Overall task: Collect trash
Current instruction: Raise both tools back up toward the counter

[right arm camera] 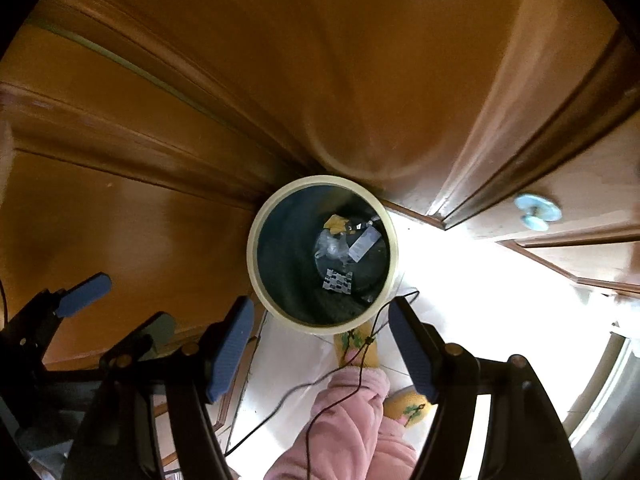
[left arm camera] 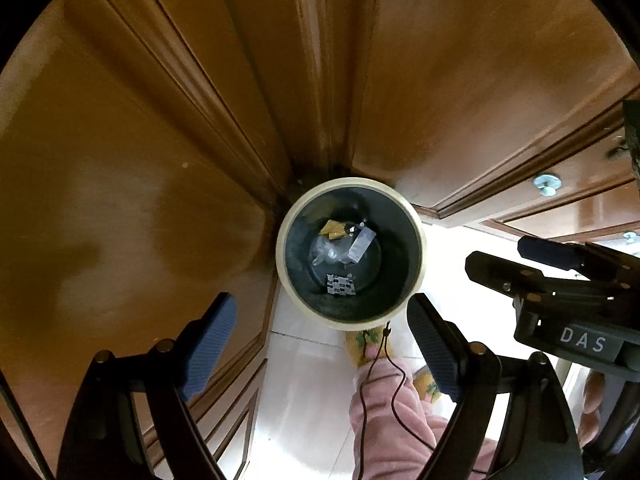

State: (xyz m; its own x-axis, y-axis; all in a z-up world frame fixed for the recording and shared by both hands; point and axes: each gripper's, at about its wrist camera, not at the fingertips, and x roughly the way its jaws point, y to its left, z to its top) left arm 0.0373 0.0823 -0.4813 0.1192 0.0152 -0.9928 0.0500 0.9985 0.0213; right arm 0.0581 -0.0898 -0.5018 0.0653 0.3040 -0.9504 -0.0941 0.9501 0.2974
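Observation:
A round trash bin with a cream rim (left arm camera: 416,216) (right arm camera: 256,240) and a dark inside stands on the floor in a corner of wooden cabinets. Several pieces of trash lie at its bottom: a yellow scrap (left arm camera: 333,229) (right arm camera: 335,222), a white wrapper (left arm camera: 362,243) (right arm camera: 363,245), clear plastic (left arm camera: 330,251) (right arm camera: 330,246) and a patterned packet (left arm camera: 341,285) (right arm camera: 338,281). My left gripper (left arm camera: 322,344) is open and empty above the bin's near edge; it also shows in the right wrist view (right arm camera: 120,308). My right gripper (right arm camera: 322,346) is open and empty, also above the bin; it shows in the left wrist view (left arm camera: 524,256).
Wooden cabinet doors (left arm camera: 120,160) (right arm camera: 120,220) close in on the left and behind. A drawer with a pale knob (left arm camera: 546,185) (right arm camera: 536,210) is at the right. The person's pink trouser legs (left arm camera: 388,412) (right arm camera: 348,420) and yellow slippers (left arm camera: 362,344) (right arm camera: 354,344) stand on the white floor. Thin cables hang down.

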